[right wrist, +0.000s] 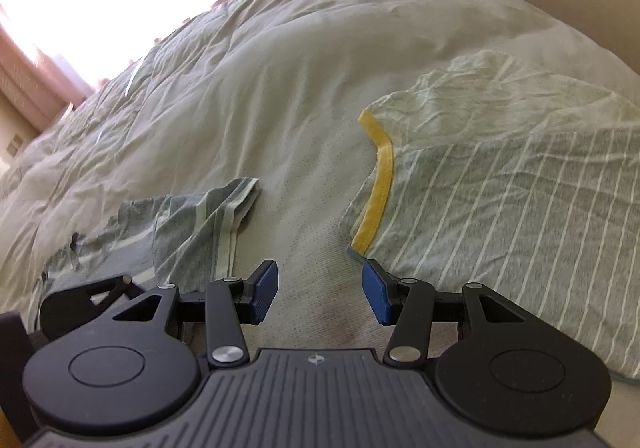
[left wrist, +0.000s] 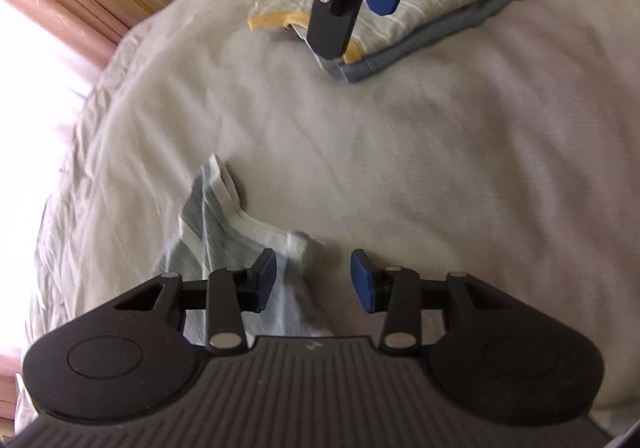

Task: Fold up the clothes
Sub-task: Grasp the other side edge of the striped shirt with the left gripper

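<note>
Your left gripper (left wrist: pixel 313 280) hangs released, its pads straddling the crumpled grey-and-white garment (left wrist: pixel 224 232) without pinching it. That garment lies on the pale bedspread (left wrist: pixel 400 168), well apart from the folded striped shirt (right wrist: pixel 500 208) with the yellow collar (right wrist: pixel 378 184). Your right gripper (right wrist: pixel 319 292) is spread too, its right pad just beside the shirt's near corner.

Bare bedspread (right wrist: pixel 304 176) lane between crumpled grey garment (right wrist: pixel 192 232) and folded striped shirt (right wrist: pixel 500 208).
</note>
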`<state>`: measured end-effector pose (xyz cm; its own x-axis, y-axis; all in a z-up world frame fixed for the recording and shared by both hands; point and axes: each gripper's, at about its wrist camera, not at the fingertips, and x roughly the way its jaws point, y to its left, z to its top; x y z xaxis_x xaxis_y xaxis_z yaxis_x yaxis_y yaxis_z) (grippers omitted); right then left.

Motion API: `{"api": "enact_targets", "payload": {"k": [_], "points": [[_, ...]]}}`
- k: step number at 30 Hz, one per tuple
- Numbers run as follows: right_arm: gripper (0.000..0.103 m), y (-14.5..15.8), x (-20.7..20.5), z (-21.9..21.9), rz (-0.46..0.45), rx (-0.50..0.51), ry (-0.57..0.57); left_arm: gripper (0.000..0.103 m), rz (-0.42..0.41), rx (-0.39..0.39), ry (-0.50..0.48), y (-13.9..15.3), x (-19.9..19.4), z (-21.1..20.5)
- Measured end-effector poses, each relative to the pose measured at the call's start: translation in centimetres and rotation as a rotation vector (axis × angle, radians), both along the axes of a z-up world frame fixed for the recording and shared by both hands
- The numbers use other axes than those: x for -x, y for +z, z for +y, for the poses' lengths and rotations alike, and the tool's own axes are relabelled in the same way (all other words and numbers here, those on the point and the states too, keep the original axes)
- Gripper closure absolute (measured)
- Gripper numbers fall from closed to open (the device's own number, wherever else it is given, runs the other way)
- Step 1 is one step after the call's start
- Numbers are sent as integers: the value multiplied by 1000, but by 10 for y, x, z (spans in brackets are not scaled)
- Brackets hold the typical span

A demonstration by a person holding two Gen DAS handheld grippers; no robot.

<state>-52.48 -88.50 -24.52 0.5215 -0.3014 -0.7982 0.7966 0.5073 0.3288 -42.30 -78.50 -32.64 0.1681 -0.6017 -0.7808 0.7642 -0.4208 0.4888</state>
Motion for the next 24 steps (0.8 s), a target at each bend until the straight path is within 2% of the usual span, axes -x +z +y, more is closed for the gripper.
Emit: {"api": "enact_targets", "payload": {"k": [2,5,8,10,13,18,24], "points": [[53,3,-4,-2,3,9,25,85,17,17,23,-3,-5,-6],[53,7,-12,-10,0,17,73,97,85,35,101,4,-18,-12],[53,7,-27,-26,-6,10,151,99,185,77,206,19,-34,-11],[53,4,-41,-41,-7,7,227,99,304,94,280,29,-46,-10],[53,-5,-67,-66,-13,-23,360,99,413,139,354,38,-54,-5],[53,-21,-113,-100,-3,-25,594,99,459,161,493,38,-54,3],[53,-45,-158,-124,11,-65,763,99,436,132,559,31,-40,6]]}}
